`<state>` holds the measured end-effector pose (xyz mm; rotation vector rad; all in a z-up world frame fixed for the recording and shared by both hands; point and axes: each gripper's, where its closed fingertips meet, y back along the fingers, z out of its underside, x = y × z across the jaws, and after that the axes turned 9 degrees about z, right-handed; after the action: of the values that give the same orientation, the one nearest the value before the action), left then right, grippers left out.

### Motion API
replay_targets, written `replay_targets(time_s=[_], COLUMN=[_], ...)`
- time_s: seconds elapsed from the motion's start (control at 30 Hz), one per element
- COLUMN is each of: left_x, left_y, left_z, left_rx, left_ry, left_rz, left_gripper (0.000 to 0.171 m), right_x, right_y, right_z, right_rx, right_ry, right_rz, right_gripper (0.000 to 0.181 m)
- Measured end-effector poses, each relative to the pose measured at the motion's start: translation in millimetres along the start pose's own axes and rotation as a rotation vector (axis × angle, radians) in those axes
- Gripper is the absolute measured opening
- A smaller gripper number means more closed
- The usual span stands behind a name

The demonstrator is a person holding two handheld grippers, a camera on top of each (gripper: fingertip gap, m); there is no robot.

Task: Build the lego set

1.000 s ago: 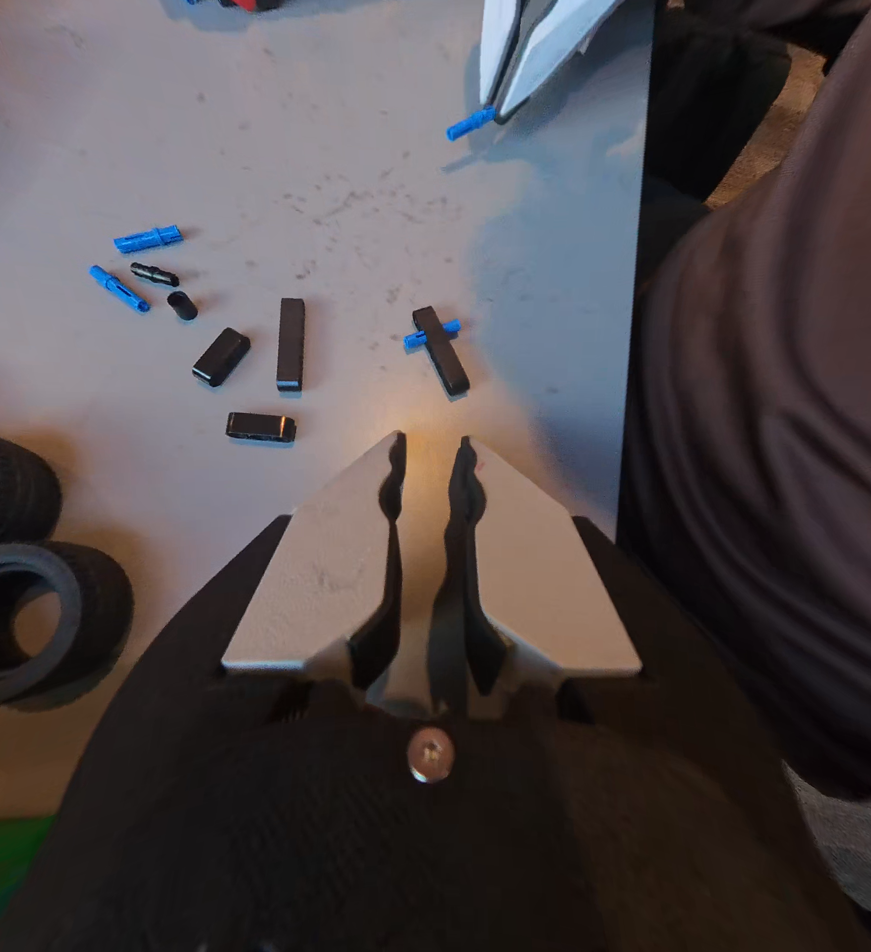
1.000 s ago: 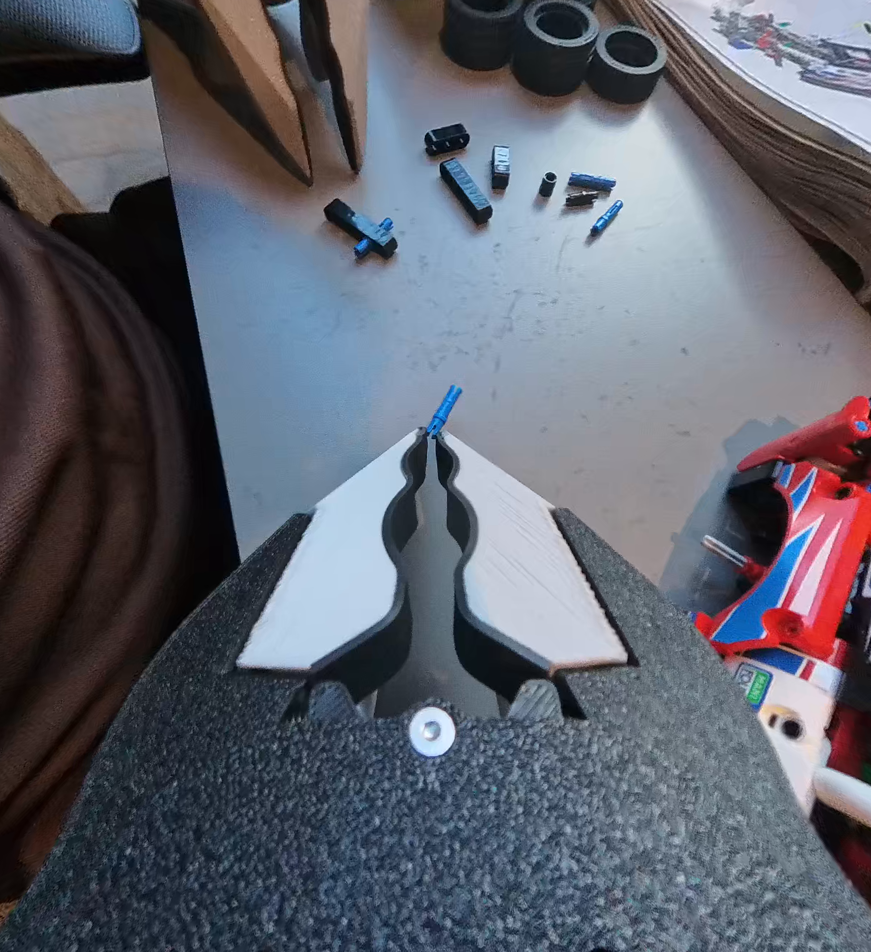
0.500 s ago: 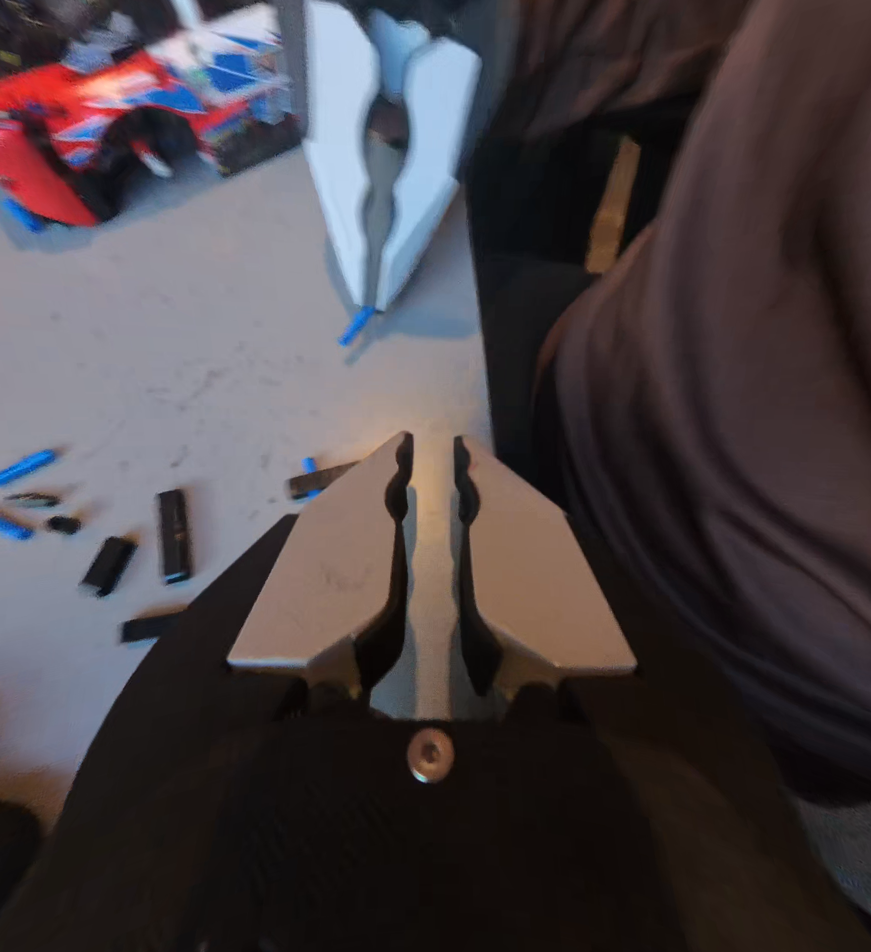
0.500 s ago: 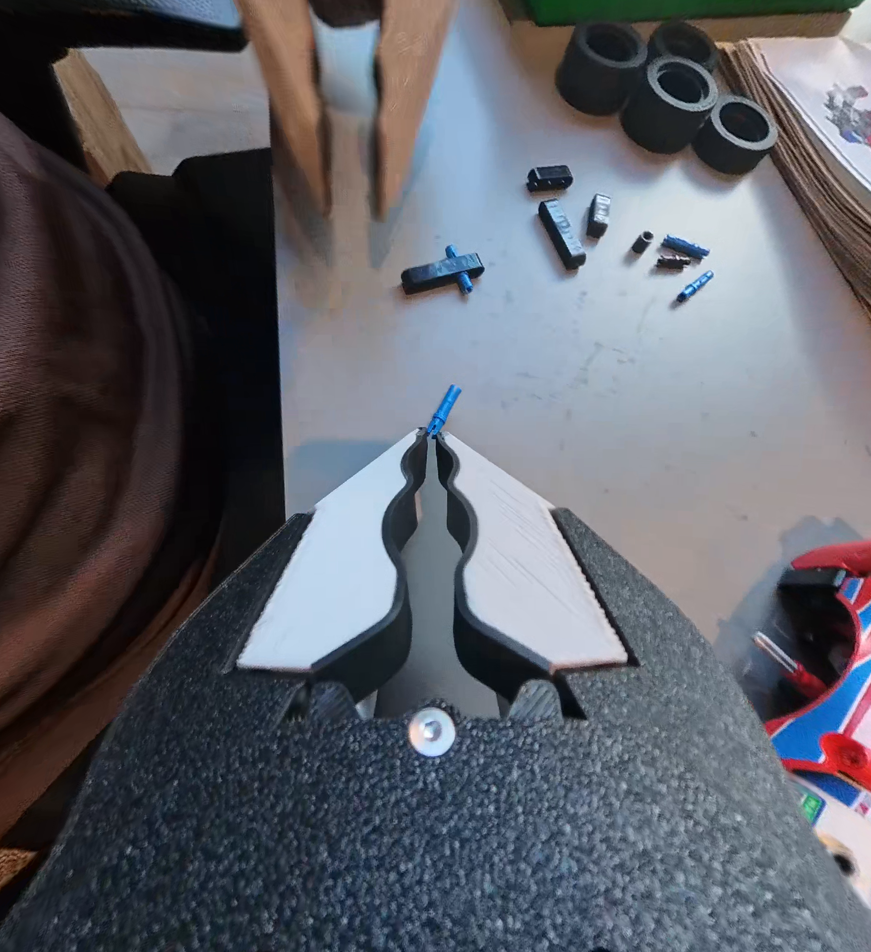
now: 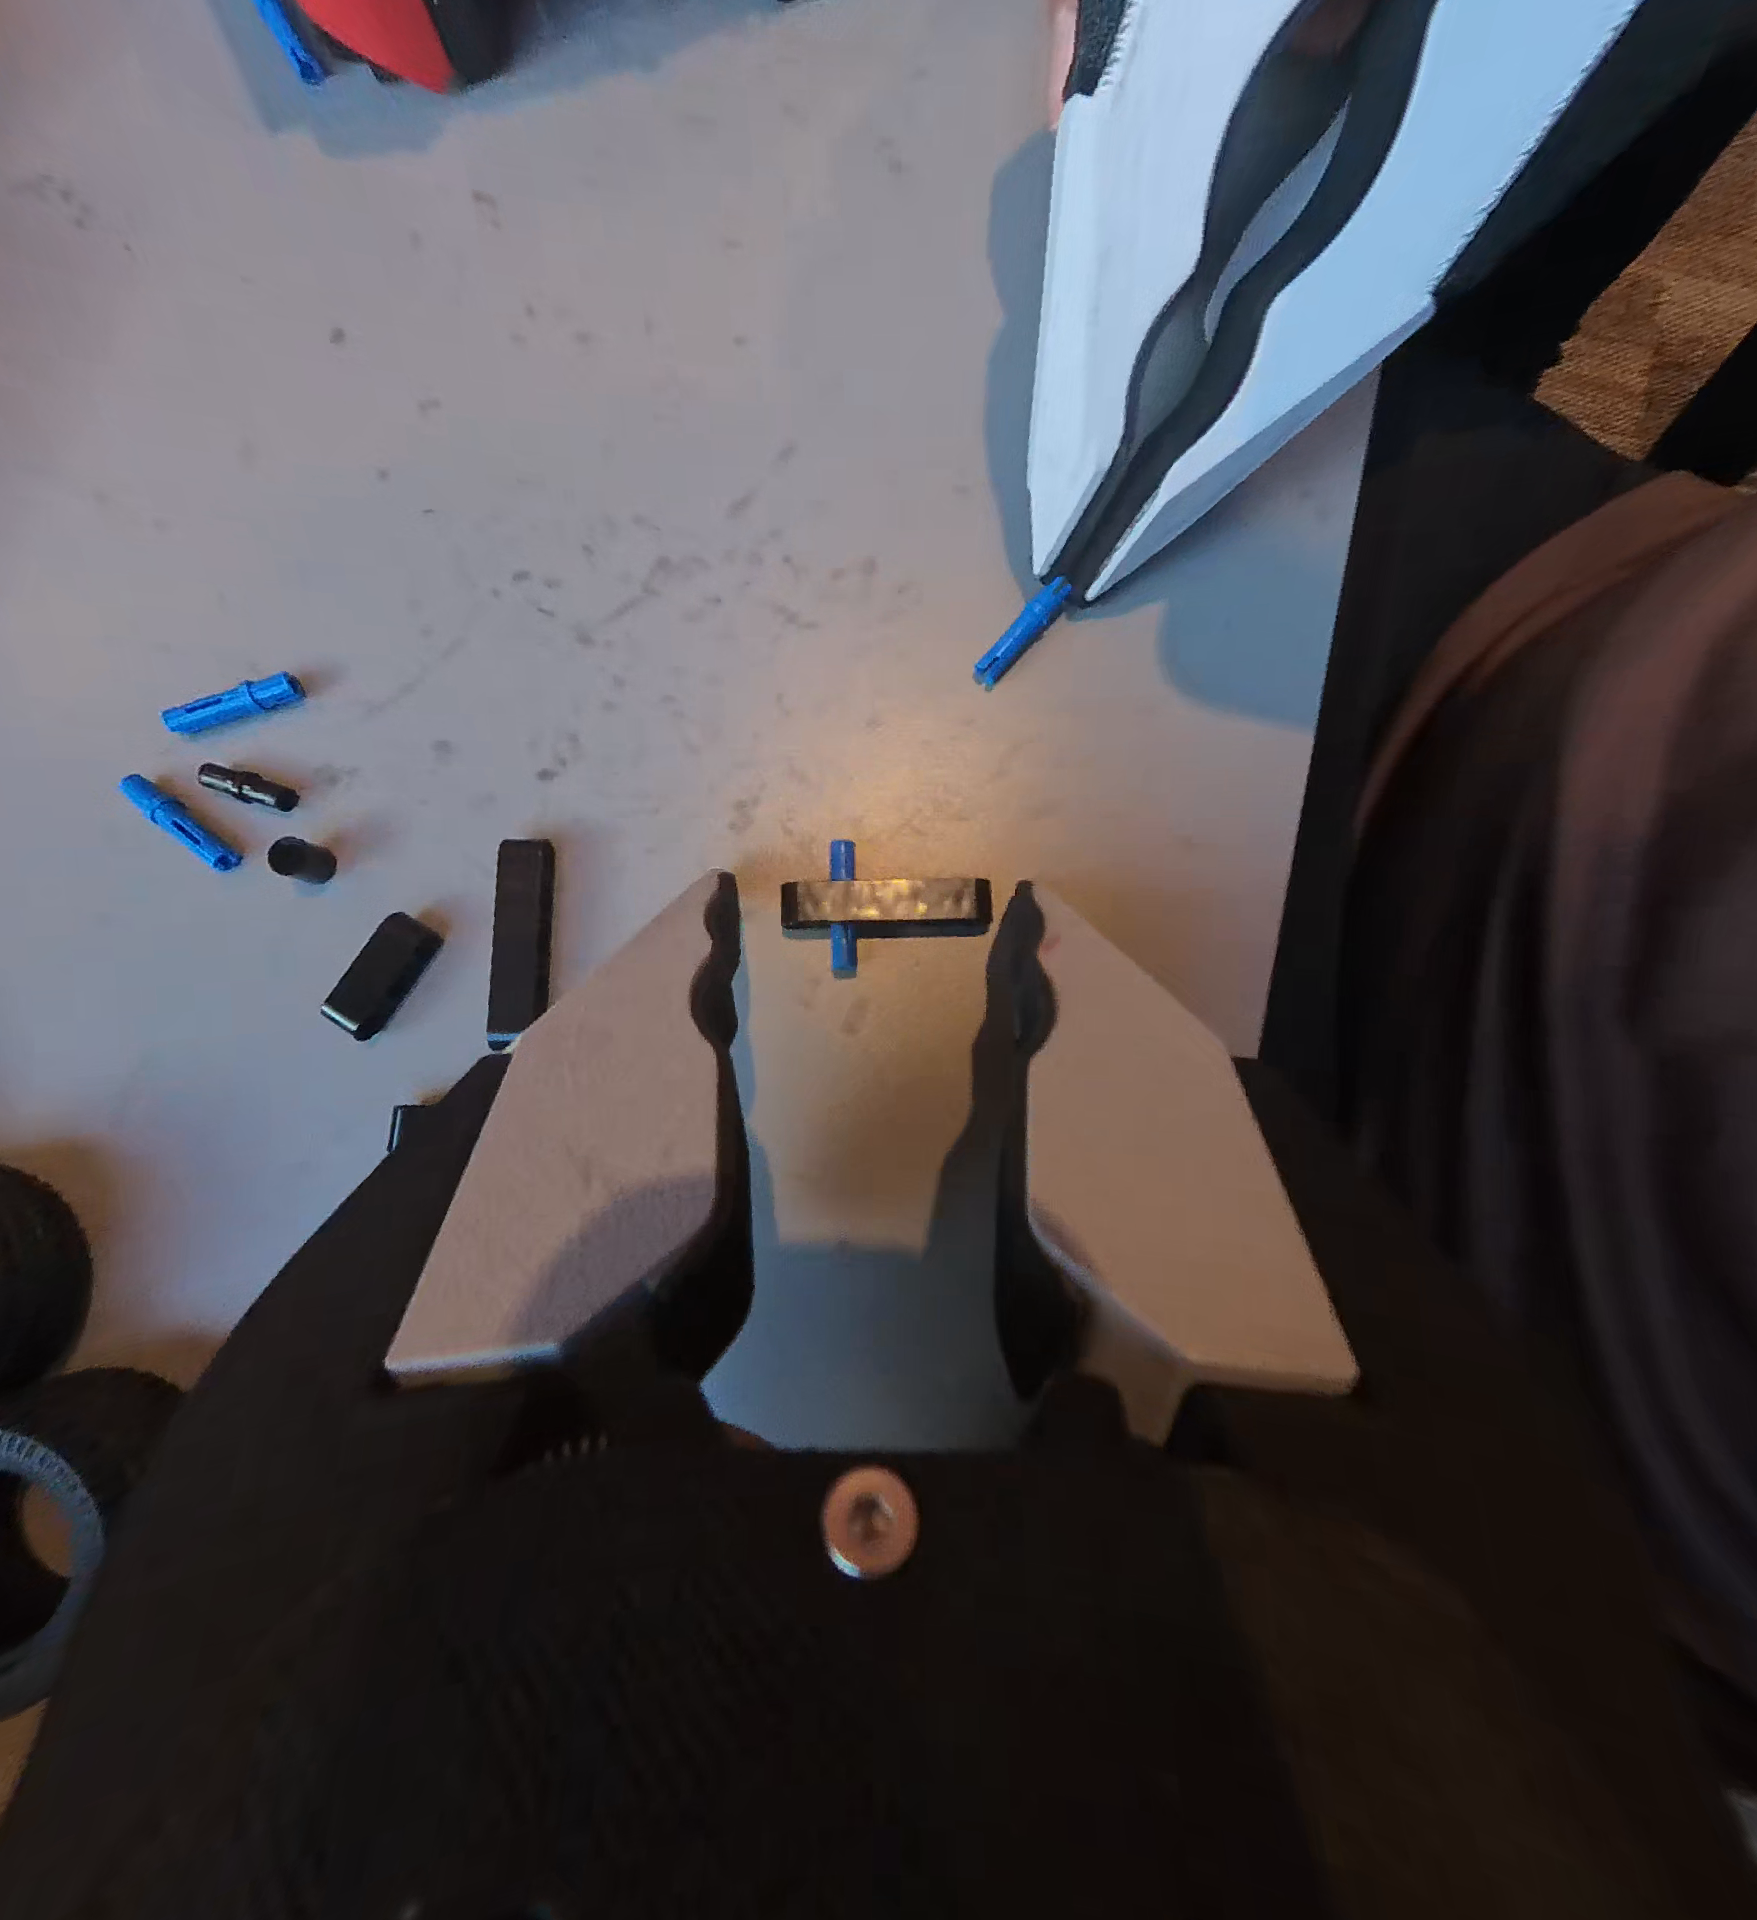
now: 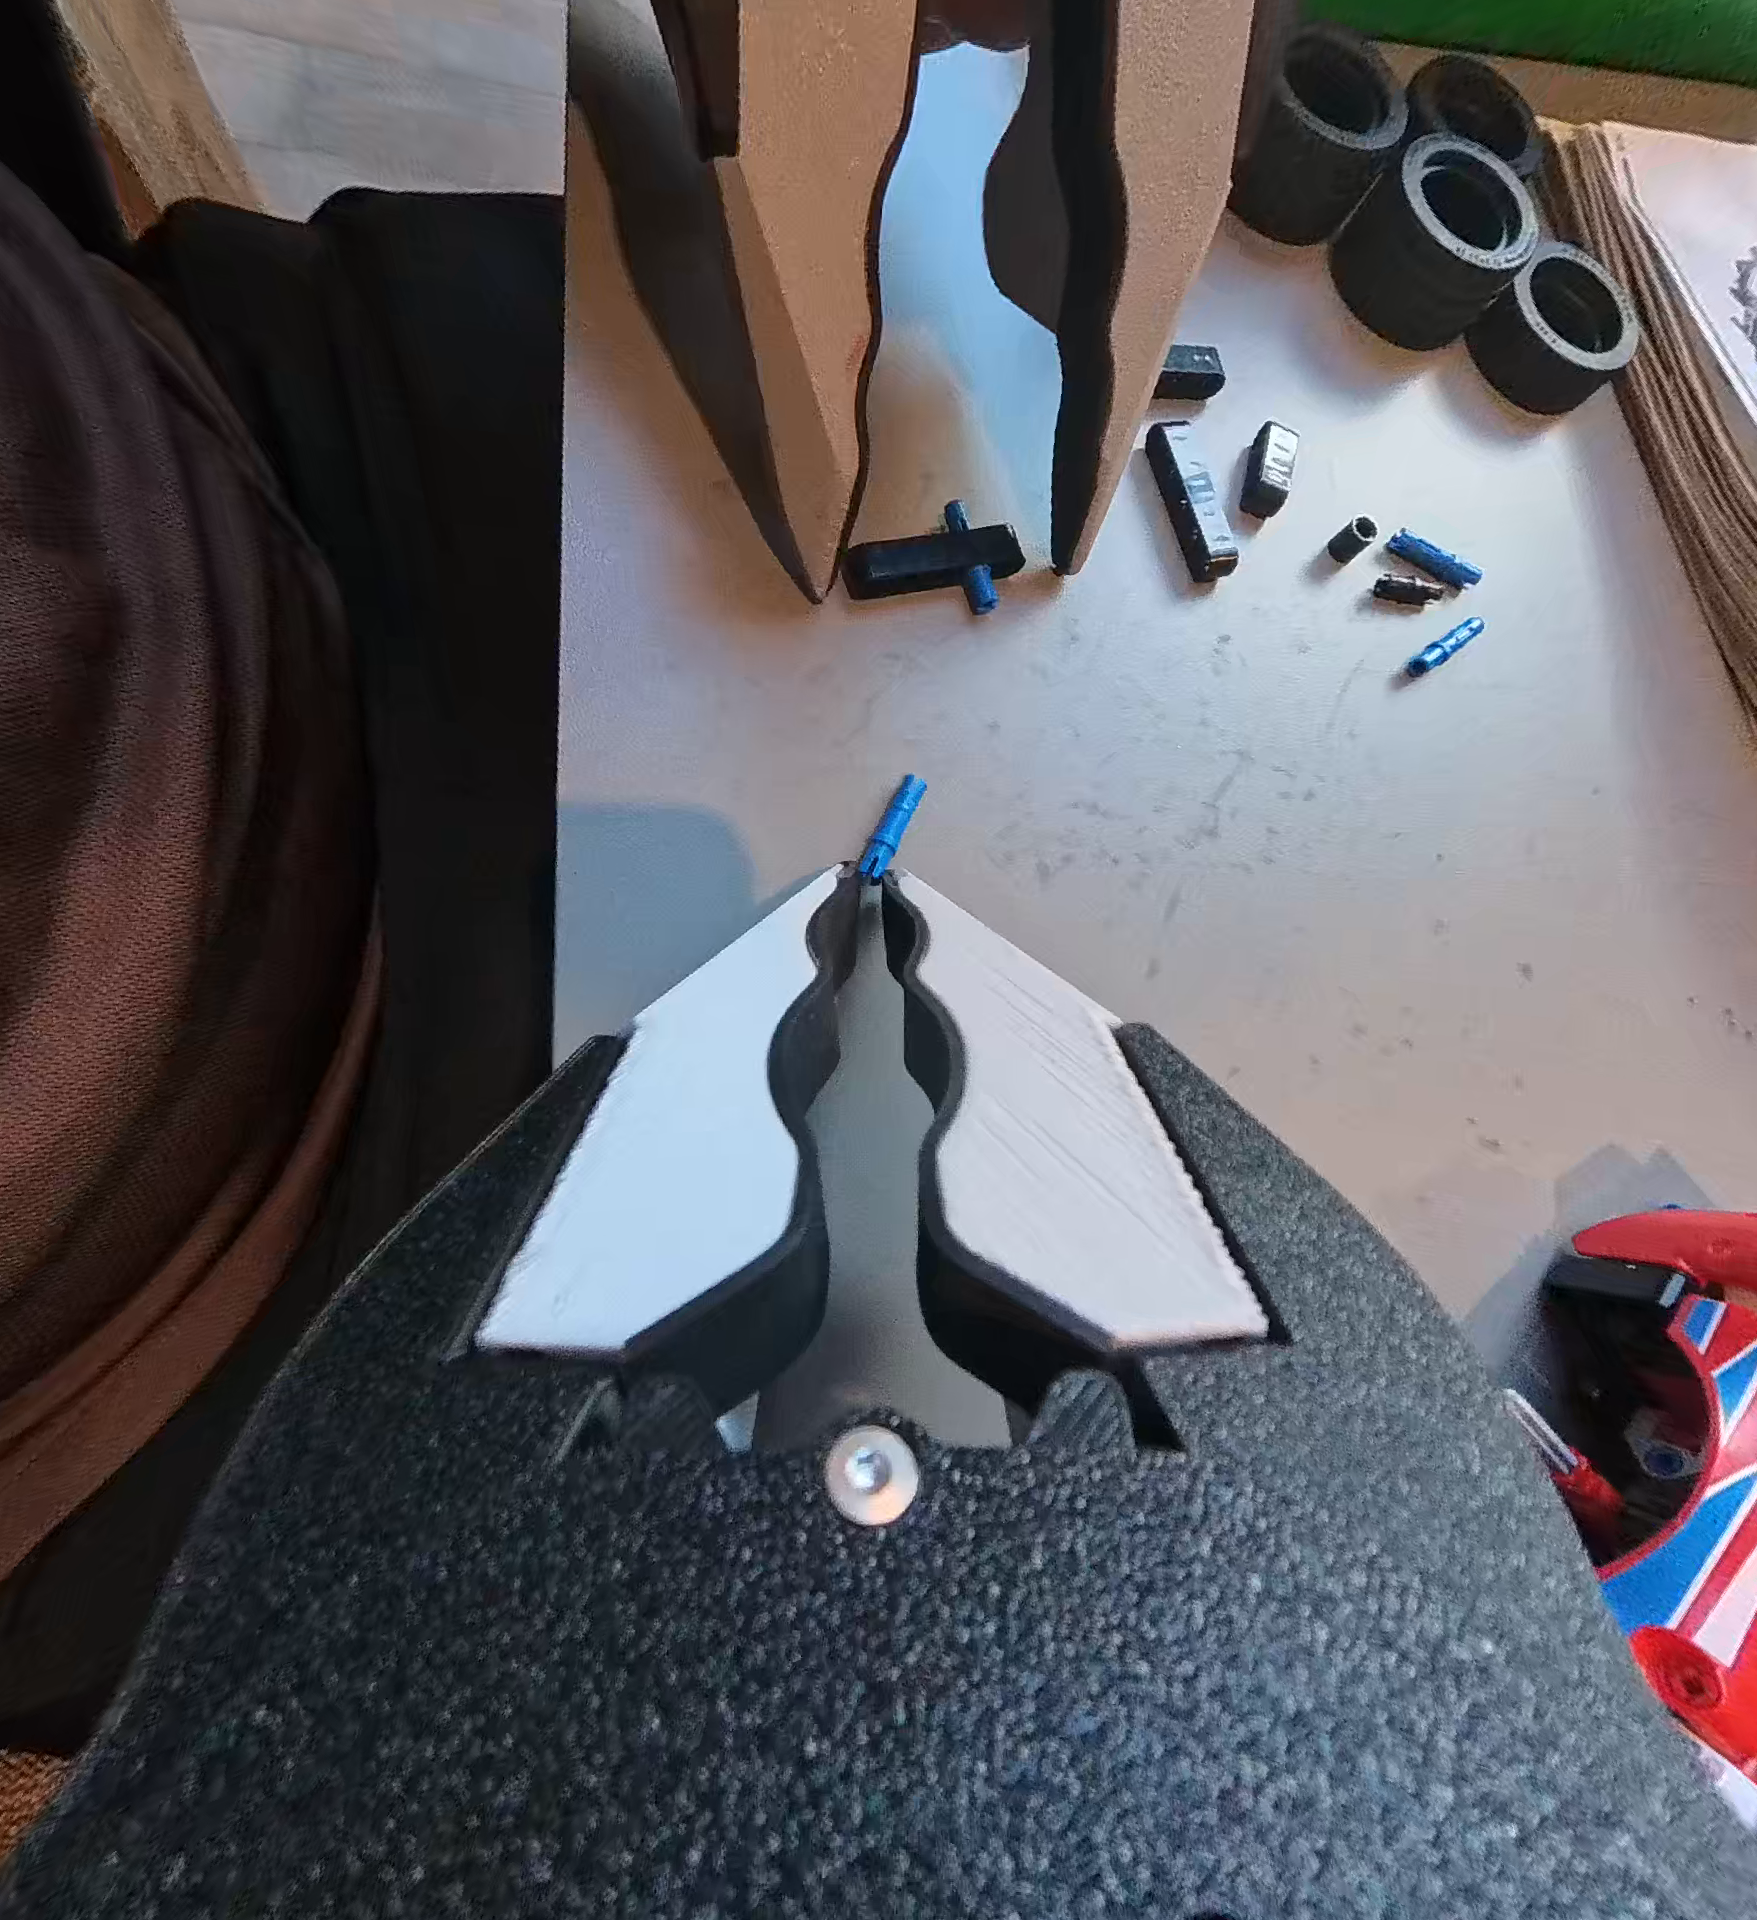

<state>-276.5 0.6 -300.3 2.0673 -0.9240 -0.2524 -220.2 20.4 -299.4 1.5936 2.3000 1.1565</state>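
A short black beam with a blue pin through it [image 5: 884, 904] lies on the grey table near its edge. My left gripper [image 5: 872, 899] is open, its tips on either side of the beam's two ends. In the right wrist view the beam [image 6: 931, 559] lies between the left gripper's tips [image 6: 941, 566]. My right gripper [image 6: 866, 875] is shut on a blue pin [image 6: 889, 826], which sticks out past the tips. It also shows in the left wrist view [image 5: 1059, 592], with the blue pin [image 5: 1019, 632] above the table.
Loose black beams [image 5: 521, 940], a black bush [image 5: 300, 860] and blue pins [image 5: 230, 704] lie to the left. Black tyres [image 6: 1435, 229] stand by a thick instruction book [image 6: 1726, 436]. A red, white and blue car model [image 6: 1726, 1475] sits at the right. A person's dark clothing borders the table edge [image 5: 1310, 831]. To reach the black bush [image 5: 300, 860] in a straight line is about 8 cm for my left fingers, about 15 cm for my right. My right wrist view [image 6: 1355, 524] looks at it from another angle.
My left gripper swung back down to the black beam and opened wider, its tips now on either side of it. The right gripper still holds the blue pin.
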Motion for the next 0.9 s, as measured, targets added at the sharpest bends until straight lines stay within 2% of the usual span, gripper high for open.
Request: replay_targets(time_s=[0.27,0.43,0.53,0.77,0.9], left_x=[2.3,-1.5,-3.7,1.5,-1.1], left_y=[0.6,3.5,3.1,1.4,2.0], left_z=[1.3,2.3,2.0,0.1,1.5], left_rx=[0.024,0.049,0.046,0.059,0.034], left_ry=[-0.008,0.019,0.0,-0.022,-0.07], left_rz=[-0.006,0.002,-0.018,0.043,0.057], left_gripper=[0.053,0.044,0.038,0.045,0.04], right_x=[4.1,9.6,10.8,13.0,11.7], right_y=[3.8,0.7,-2.9,-6.7,-11.1], right_z=[1.6,4.6,3.5,-1.5,-13.1], right_rx=[0.005,-0.024,-0.037,-0.026,0.008], right_ry=[-0.066,-0.116,-0.148,-0.175,-0.184], right_rz=[-0.002,0.011,0.006,-0.003,-0.031], right_gripper=[0.017,0.015,0.005,0.004,0.004])
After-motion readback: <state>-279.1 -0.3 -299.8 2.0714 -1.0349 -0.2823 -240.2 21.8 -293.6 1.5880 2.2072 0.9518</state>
